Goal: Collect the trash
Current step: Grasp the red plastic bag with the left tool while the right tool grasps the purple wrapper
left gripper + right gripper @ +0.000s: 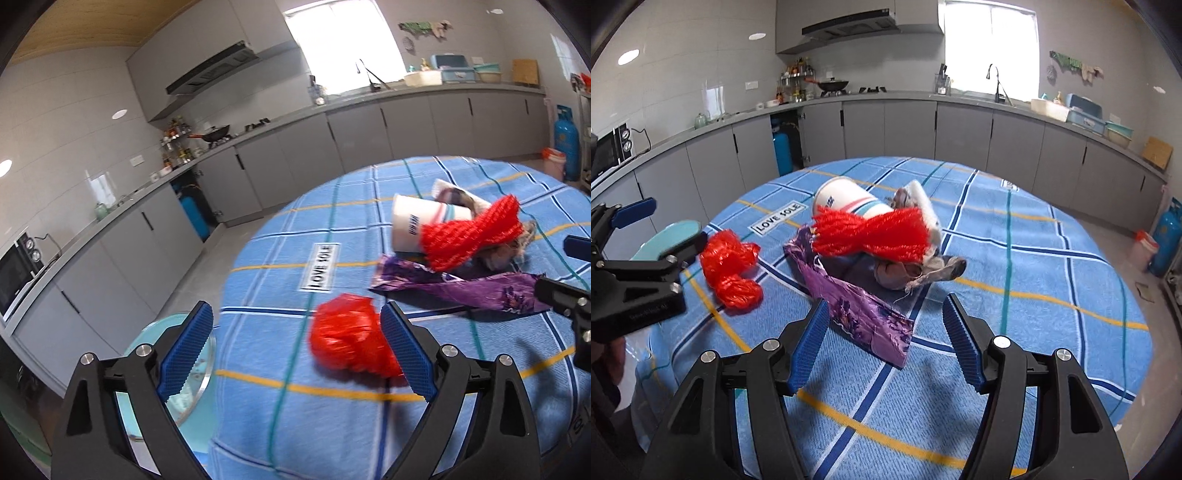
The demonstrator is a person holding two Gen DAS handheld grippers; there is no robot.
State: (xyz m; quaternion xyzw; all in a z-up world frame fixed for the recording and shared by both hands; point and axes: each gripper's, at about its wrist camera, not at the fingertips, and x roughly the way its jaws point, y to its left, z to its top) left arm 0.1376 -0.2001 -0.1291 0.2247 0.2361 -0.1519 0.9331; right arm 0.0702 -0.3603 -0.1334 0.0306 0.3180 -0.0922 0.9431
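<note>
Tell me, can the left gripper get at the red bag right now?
Probably yes. The left gripper is open, and the red bag lies bare on the cloth right by its fingers, nothing covering it.

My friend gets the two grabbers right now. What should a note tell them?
Left gripper: open, empty, beside the crumpled red plastic bag, not gripping it.
Right gripper: open, empty, over the end of the flat purple foil wrapper.
On the blue checked tablecloth: a tipped white paper cup, red mesh netting draped on it, a grey rag beside them.
Done: nothing picked up here.
Left: all the trash. A light blue bin sits by the table edge, probably for it.
</note>
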